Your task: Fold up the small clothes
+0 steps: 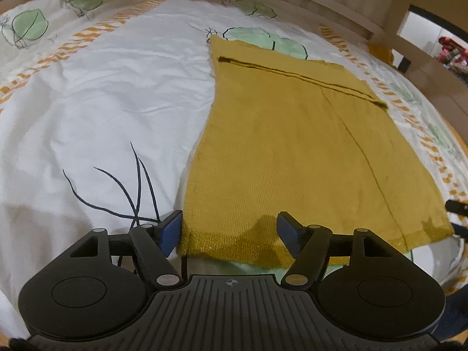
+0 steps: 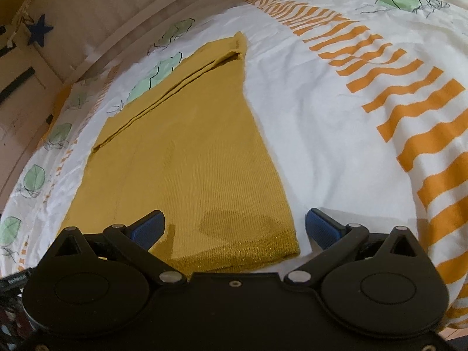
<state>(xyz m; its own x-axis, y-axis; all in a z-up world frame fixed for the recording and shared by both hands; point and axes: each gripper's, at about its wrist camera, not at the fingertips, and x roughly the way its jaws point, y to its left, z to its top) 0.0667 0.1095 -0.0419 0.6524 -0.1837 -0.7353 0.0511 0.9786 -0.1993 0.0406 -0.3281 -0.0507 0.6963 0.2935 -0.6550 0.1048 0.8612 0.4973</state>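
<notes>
A mustard-yellow knit garment (image 1: 292,146) lies flat on the bed, its far end folded over into a band and its glittery hem nearest me. My left gripper (image 1: 229,228) is open over the hem's near left corner, one blue pad just off the cloth's edge and the other above the cloth. In the right wrist view the same garment (image 2: 190,161) stretches away to the upper left. My right gripper (image 2: 234,228) is open and straddles the hem's near right corner, with its right pad over the white sheet. Neither gripper's pads press on the cloth.
The bed cover (image 1: 102,102) is white with green leaf prints and orange stripes (image 2: 424,146). A pale wooden bed frame (image 1: 336,5) runs along the far side. A blue star (image 2: 39,29) hangs on the wall at the left.
</notes>
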